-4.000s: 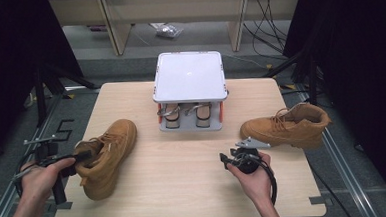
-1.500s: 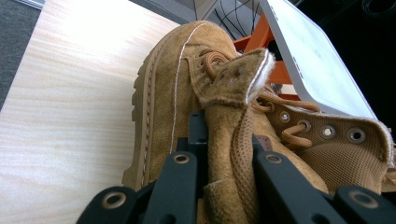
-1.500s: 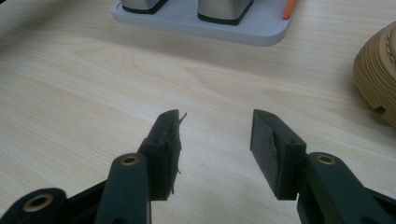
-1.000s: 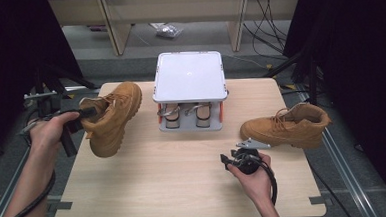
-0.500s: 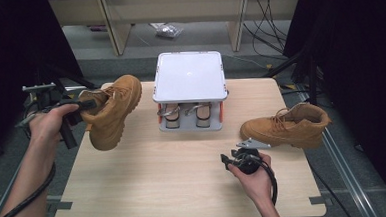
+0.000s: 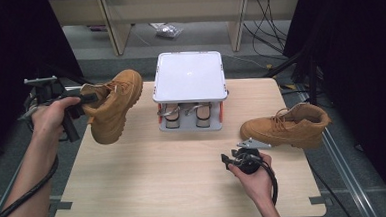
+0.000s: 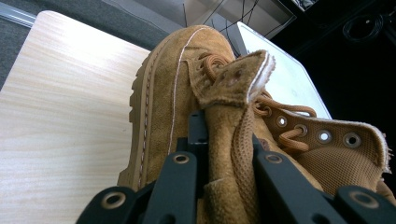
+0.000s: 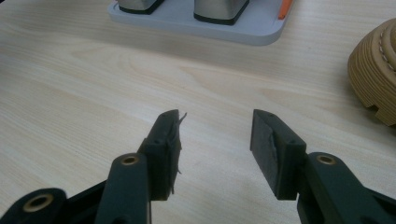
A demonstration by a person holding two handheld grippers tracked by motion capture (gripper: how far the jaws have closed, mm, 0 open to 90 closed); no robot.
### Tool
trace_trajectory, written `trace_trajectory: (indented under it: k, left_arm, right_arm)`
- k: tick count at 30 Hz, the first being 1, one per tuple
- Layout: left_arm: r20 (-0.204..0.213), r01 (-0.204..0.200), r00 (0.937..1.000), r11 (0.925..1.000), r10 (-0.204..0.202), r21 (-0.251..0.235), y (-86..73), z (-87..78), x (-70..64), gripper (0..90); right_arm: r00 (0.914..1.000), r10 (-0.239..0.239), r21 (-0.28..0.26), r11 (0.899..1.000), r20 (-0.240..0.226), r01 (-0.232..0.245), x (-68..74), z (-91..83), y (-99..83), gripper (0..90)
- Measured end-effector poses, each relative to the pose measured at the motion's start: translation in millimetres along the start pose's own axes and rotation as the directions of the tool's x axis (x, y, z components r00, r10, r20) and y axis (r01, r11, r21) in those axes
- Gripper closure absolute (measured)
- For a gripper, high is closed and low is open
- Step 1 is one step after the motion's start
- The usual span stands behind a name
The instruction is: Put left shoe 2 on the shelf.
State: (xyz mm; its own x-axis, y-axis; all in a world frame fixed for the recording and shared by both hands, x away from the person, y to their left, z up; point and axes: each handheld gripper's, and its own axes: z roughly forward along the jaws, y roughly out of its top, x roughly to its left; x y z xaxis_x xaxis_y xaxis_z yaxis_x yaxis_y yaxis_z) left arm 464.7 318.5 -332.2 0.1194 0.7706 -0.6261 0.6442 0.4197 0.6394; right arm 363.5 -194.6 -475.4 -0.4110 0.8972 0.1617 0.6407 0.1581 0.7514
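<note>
High view: left gripper (image 6: 83, 100) clamped on tan boot (image 6: 113, 110), lifted above desk (image 6: 149, 176); right gripper (image 6: 230, 160) apart, resting on desk.

The high view looks forward and down over the wooden table (image 6: 184, 174). Each gripper view looks close along its own jaws. All three share the tabletop and white-lidded stand (image 6: 189, 76).
</note>
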Motion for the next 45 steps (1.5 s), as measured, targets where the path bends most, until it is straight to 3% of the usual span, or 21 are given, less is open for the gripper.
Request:
trace_trajectory:
  k: [6,7,11,12,20,22,25,27,29,30,39,40,43,45]
  left_arm:
    - [0.002,0.006,1.0,0.9999,-0.006,-0.009,8.2,3.0,-5.0,82.3]
    - [0.002,0.01,0.9999,0.9999,-0.01,-0.013,10.0,3.5,-6.2,82.3]
    - [0.005,0.009,1.0,0.9998,-0.008,-0.019,15.8,6.0,-10.8,82.3]
    - [0.005,0.009,0.9999,0.9997,-0.009,-0.021,16.9,7.1,-12.0,82.3]
    - [0.017,0.018,0.9997,0.9995,-0.018,-0.024,25.3,15.4,-20.8,82.3]
    - [0.028,0.012,0.9995,0.9995,-0.011,-0.03,27.4,17.3,-22.6,82.3]
    - [0.03,0.021,0.9993,0.9991,-0.02,-0.037,31.5,20.5,-25.8,82.4]
    - [0.025,0.016,0.9996,0.9991,-0.015,-0.039,34.5,22.6,-29.1,82.3]
    - [0.019,0.004,0.9998,0.9993,-0.003,-0.037,37.2,25.2,-33.1,82.3]
    - [0.017,0.006,0.9998,0.9993,-0.005,-0.036,38.4,26.2,-34.2,82.4]
    - [0.023,0.026,0.9994,0.9984,-0.025,-0.05,50.6,34.9,-46.1,82.4]
    - [0.022,0.023,0.9995,0.9984,-0.021,-0.052,51.4,35.5,-47.2,82.3]
    - [0.025,0.023,0.9995,0.9985,-0.022,-0.05,55.1,38.0,-50.4,82.3]
    - [0.024,0.028,0.9993,0.9981,-0.027,-0.054,57.0,40.6,-53.1,82.3]
  right_arm:
    - [0.9998,0.014,0.007,1.0,-0.013,-0.014,2.5,0.9,-1.0,53.4]
    - [0.9992,0.038,0.016,0.999,-0.009,-0.038,4.3,0.3,-0.9,53.4]
    - [0.9994,0.032,0.008,0.999,-0.014,-0.031,4.0,0.6,-0.4,53.4]
    - [0.9999,0.004,-0.001,1.0,-0.015,-0.004,1.4,0.9,-0.1,53.4]
    - [1.0,0.003,-0.015,1.0,-0.002,-0.003,-0.5,2.0,-0.1,53.4]
    - [0.9995,0.032,-0.008,0.999,-0.002,-0.032,2.0,1.4,-0.3,53.5]
    - [0.9994,0.033,-0.011,0.999,-0.003,-0.033,2.3,1.7,-0.5,53.5]
    - [1.0,0.004,-0.002,1.0,-0.006,-0.004,0.2,0.0,0.0,53.5]
    - [0.9998,0.006,-0.013,1.0,-0.017,-0.006,-0.4,1.5,-0.2,53.5]
    - [1.0,0.001,-0.003,1.0,-0.001,-0.001,-0.9,1.2,0.1,53.6]
    - [0.9998,0.009,-0.003,1.0,-0.019,-0.009,-1.6,1.3,-1.1,53.6]
    - [0.9986,0.051,0.004,0.999,-0.015,-0.051,2.0,0.5,-1.4,53.6]
    - [0.9982,0.058,0.008,0.998,-0.016,-0.058,1.6,0.0,-1.3,53.6]
    - [0.9992,0.037,0.004,0.999,-0.013,-0.037,-0.3,0.9,-1.3,53.6]
